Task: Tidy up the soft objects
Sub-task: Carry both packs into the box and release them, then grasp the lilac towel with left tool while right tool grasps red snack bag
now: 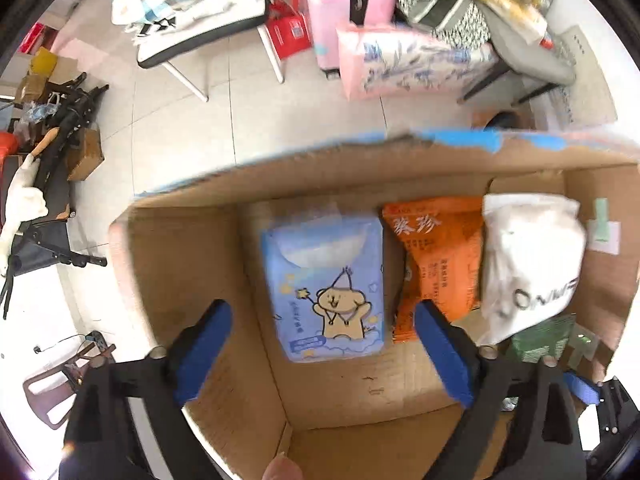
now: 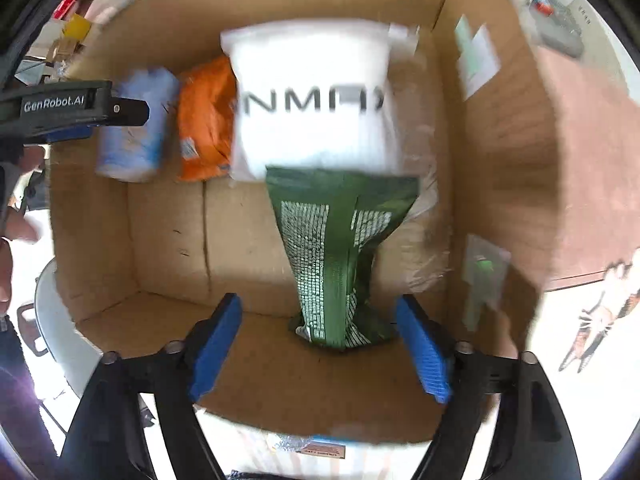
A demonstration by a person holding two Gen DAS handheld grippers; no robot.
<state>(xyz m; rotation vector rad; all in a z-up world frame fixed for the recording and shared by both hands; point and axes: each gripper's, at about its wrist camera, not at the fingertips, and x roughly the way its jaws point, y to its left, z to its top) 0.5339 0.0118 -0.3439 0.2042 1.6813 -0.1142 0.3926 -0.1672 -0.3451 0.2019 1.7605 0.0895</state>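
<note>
Both views motion-blurred; white bag lettering half legible. Left gripper released, over the tissue pack in the box. Right gripper released, green pouch between its jaws, contact unclear. Only the left view shows tiled floor, pink suitcase; there the pouch is mostly hidden beside the orange packet.

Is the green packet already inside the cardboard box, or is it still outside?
Inside. The green packet is within the cardboard box walls, against the white bag, between the open jaws of the right hand-held gripper.
</note>
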